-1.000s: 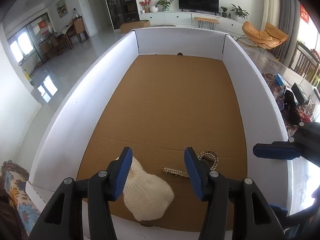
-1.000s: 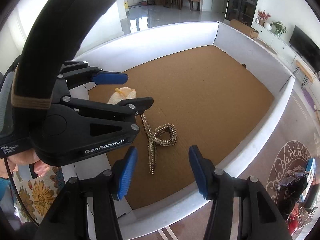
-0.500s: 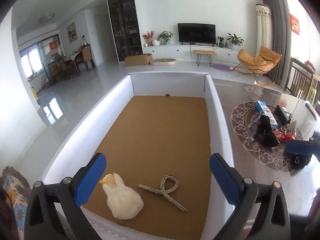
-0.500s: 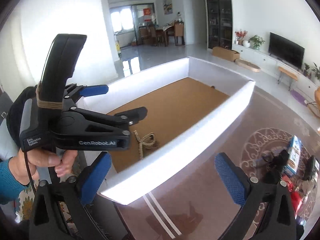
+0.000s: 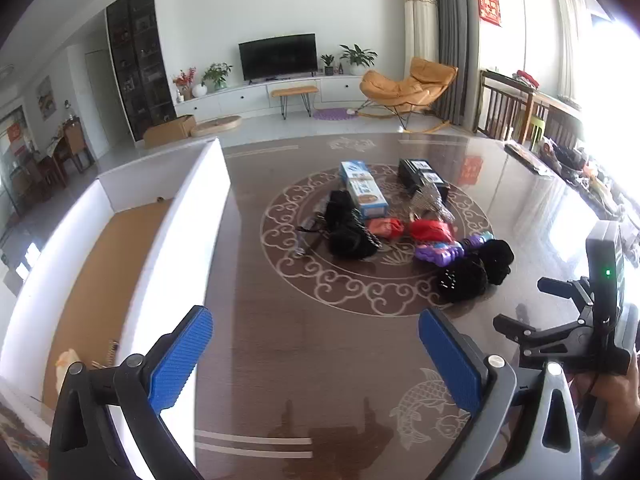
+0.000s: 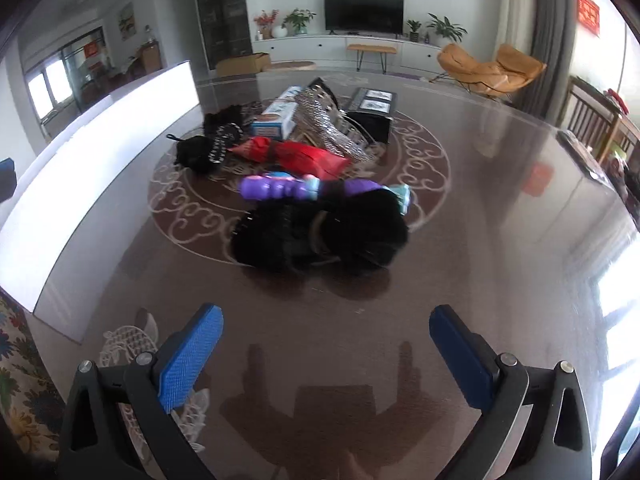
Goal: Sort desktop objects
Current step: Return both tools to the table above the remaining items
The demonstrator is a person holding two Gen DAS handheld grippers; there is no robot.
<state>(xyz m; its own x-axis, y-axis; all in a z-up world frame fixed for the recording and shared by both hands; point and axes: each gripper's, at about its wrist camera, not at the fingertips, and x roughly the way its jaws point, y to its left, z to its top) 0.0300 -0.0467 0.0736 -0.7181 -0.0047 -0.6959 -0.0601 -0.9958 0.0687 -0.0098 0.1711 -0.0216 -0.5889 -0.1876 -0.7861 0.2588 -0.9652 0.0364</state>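
A heap of objects lies on the dark table: black fluffy items (image 6: 320, 232) nearest, a purple toy (image 6: 280, 188), a red pouch (image 6: 304, 156), a blue-and-white box (image 5: 366, 194), a black box (image 5: 420, 174) and a black bag (image 5: 348, 228). My right gripper (image 6: 326, 348) is open and empty, a little short of the fluffy items. My left gripper (image 5: 316, 352) is open and empty above bare table, right of the white-walled box (image 5: 176, 256). A cream knitted item (image 5: 66, 360) and a rhinestone clip (image 5: 112, 350) lie in that box's near corner.
The brown table (image 5: 304, 360) has a round scroll pattern under the heap. The right gripper's body (image 5: 580, 328) shows at the right edge of the left wrist view. The box wall (image 6: 100, 152) runs along the left of the right wrist view.
Both grippers swung right, away from the white box toward the heap on the table. The left gripper opened wide and left the knitted item in the box. The right gripper also opened wider.
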